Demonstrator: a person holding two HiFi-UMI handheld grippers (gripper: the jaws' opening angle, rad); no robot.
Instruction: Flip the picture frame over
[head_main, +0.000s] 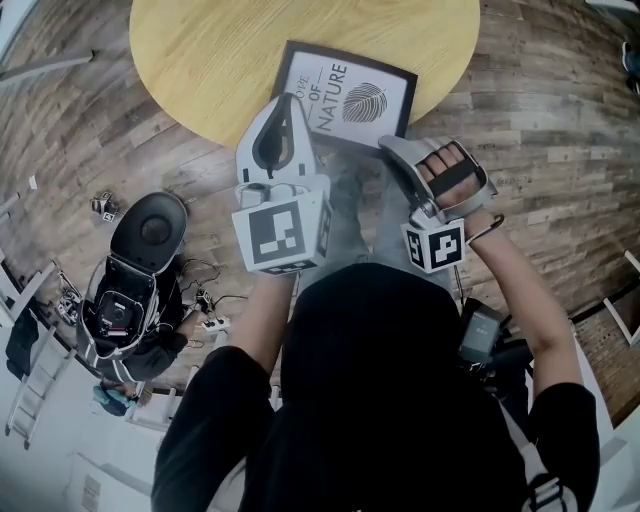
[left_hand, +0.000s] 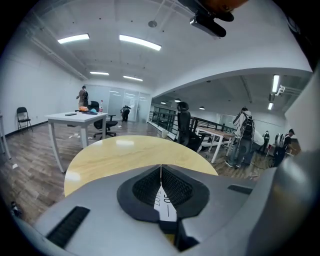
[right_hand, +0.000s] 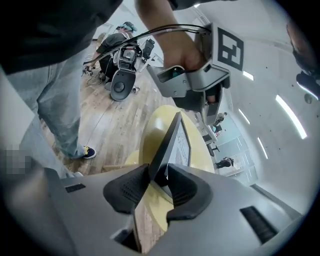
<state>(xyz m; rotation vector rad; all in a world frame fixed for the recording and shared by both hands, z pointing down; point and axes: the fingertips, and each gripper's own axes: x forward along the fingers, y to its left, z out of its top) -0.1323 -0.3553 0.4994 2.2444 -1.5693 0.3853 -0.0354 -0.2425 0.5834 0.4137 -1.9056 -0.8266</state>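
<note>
**Picture frame (head_main: 345, 88) held at both near corners**

A wooden plank floor (head_main: 560, 100) is seen all around a round table (head_main: 200, 50) with a pale yellow wooden top. A black bag (head_main: 135, 290) lies open on the floor at the left. The picture frame, black-edged with a leaf print and the words "OF NATURE", is found at the table's near edge with its printed side turned up. Its near side is gripped from both ends. The left gripper (head_main: 288, 100) is closed on the near left corner. In the left gripper view its pads (left_hand: 145, 187) are pressed almost together, and a sliver of the printed sheet is seen between them. The right gripper (head_main: 392, 146) is clamped on the near right corner. In the right gripper view the frame is seen edge-on, pinched between the dark pads (right_hand: 125, 187), and the left gripper is seen at its far end.
</note>
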